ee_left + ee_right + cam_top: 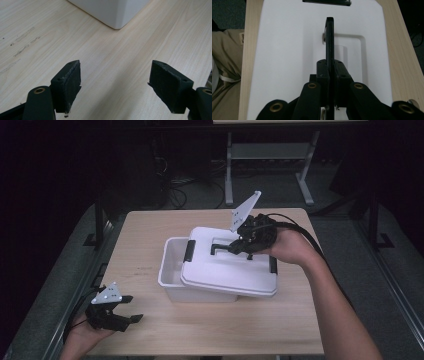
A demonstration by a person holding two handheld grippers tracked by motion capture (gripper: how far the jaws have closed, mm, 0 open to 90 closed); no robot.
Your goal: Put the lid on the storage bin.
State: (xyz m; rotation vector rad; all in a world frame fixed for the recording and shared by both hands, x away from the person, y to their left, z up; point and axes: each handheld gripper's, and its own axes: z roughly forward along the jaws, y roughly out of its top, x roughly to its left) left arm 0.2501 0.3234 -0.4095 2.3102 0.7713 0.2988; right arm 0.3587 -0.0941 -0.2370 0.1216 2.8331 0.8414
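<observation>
Right gripper [239, 245] clamping lid handle [329, 40] — lid [220, 270] sitting askew, offset rightward over box [172, 270]; left gripper [127, 309] gaping, idling well apart.

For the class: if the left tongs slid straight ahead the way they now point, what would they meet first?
Probably the near corner of the white box. The open left tongs face it across bare table, though depth is hard to judge.
</observation>
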